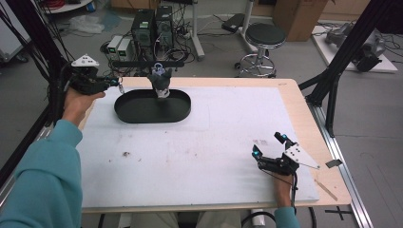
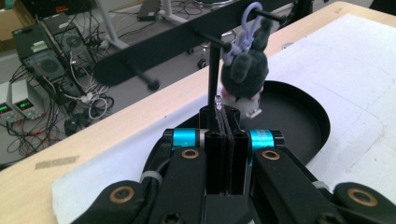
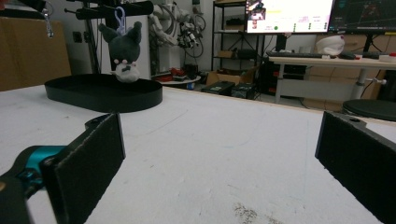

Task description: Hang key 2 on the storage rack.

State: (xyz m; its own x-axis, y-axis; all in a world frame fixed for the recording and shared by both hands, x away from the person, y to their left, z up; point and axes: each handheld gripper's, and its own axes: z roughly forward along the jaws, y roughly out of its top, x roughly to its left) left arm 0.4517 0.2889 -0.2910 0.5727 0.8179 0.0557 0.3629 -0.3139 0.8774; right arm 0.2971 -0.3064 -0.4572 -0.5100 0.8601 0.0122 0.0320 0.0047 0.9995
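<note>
— Plush toy point(image 1: 161, 81) hung by its loop from the stand's peg, over the black tray point(image 1: 178, 112) near the desk's far edge.

— Left gripper point(image 1: 118, 83), jaws pinched on a small clip point(image 2: 217, 99); right gripper point(image 1: 270, 144) rested wide apart, near corner.

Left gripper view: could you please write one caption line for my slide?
Shut left gripper pinching a small clear piece, before a dark plush toy hanging over a black tray.

I see a dark grey plush toy point(image 1: 161, 81) with pointed ears and a pale face hanging by a lilac loop point(image 2: 249, 18) from a black rack point(image 2: 187, 42), its feet just above a black oval tray point(image 1: 180, 111) (far left on my table, rim low).
</note>
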